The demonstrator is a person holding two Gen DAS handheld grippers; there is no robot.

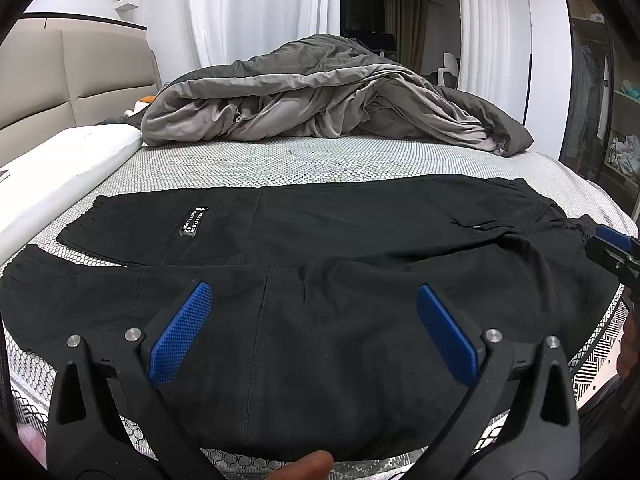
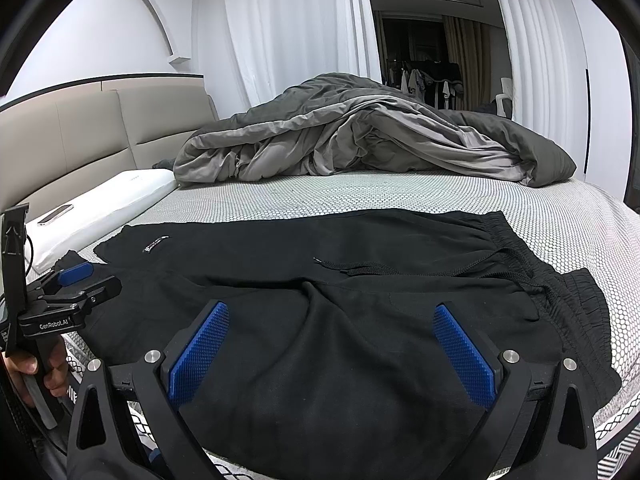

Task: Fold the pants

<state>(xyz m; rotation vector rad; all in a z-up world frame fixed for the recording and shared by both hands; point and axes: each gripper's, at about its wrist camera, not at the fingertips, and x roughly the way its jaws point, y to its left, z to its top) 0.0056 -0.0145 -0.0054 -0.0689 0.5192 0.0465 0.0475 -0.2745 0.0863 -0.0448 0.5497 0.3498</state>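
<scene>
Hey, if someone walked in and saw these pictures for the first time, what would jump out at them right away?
First, the black pants spread flat across the near side of the honeycomb-patterned grey mattress, waistband to the right. Over them, filling the foreground, hover the open left gripper and open right gripper with blue textured pads, neither holding cloth. Behind, a crumpled grey duvet is heaped on the far side of the bed.

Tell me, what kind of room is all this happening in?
Almost certainly a home bedroom: black pants lie spread on a honeycomb-patterned mattress, with a rumpled grey duvet behind, a beige padded headboard, and white floor-length curtains.
</scene>
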